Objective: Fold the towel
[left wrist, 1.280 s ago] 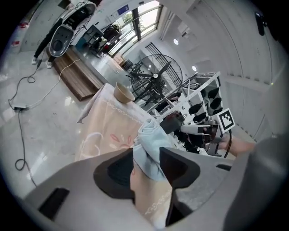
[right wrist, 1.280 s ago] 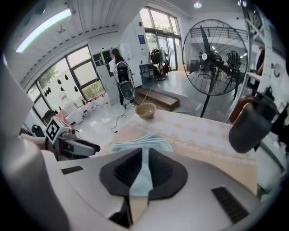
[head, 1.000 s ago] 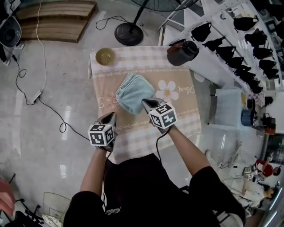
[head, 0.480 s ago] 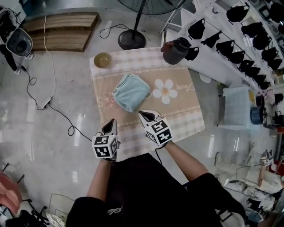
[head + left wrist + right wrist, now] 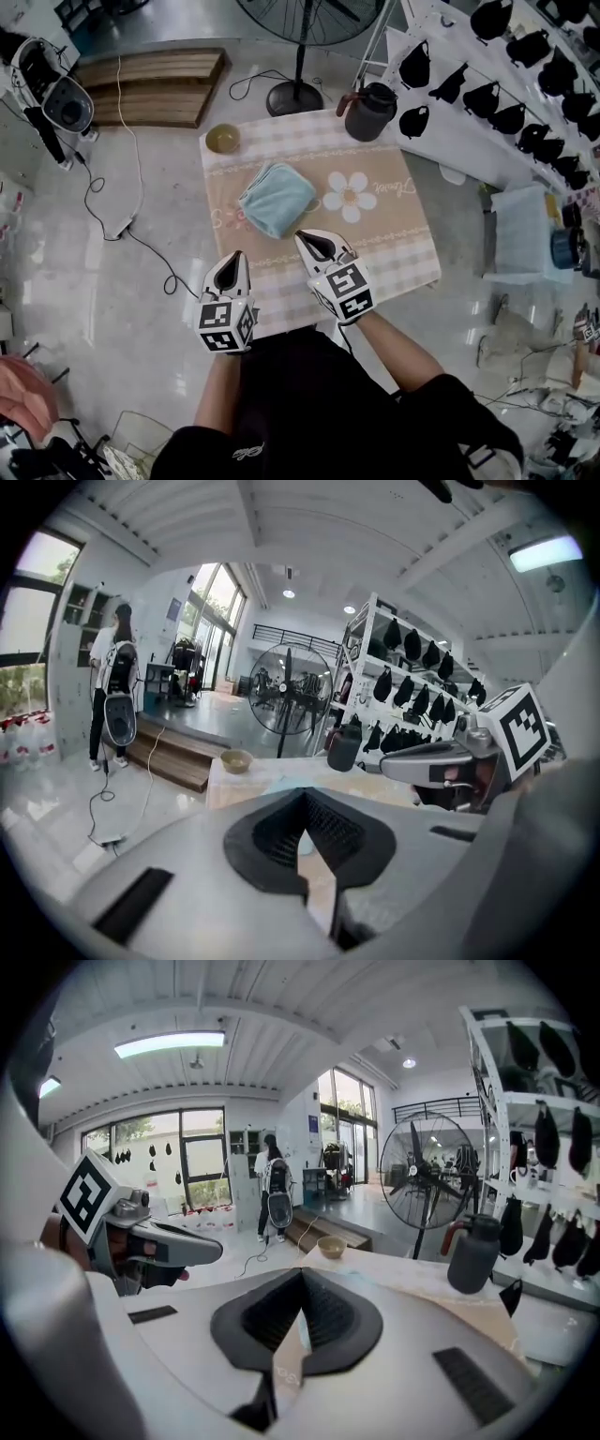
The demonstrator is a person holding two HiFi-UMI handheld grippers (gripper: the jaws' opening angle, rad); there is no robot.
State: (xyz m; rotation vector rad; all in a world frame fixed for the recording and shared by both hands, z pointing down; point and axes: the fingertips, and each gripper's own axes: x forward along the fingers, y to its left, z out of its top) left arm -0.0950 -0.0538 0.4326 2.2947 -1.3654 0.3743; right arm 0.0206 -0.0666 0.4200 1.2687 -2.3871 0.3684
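Two grippers: the left gripper (image 5: 234,261) and the right gripper (image 5: 309,240) both have their jaws pressed together, with nothing between them.
Place of the grippers: side by side over the near part of the table (image 5: 398,239), the left one at its near left corner. Both point to the far side and are apart from the towel.
Towel: the light blue towel (image 5: 277,199) lies on the left half of the table, between the grippers and the bowl (image 5: 222,139) at the far left corner. It is a compact bundle of several layers, turned a little against the table edges.
Progress: by my judgement the fold looks done or almost done.
Handling: probably soft, light and limp, not fragile. The terry surface should not slip in the pads, but the layers can slide on each other and fall open.
Where to take hold: if one more fold or some tidying is needed, I would take two neighbouring corners on the near side, one per gripper, and pinch all layers together. The jaws must open first.
Risk: pinching only the top layer would unfold the bundle, and dragging it could wrinkle the cloth under it.
Other things: a dark jug (image 5: 368,111) stands at the far right, and a flower print (image 5: 349,195) is just right of the towel.
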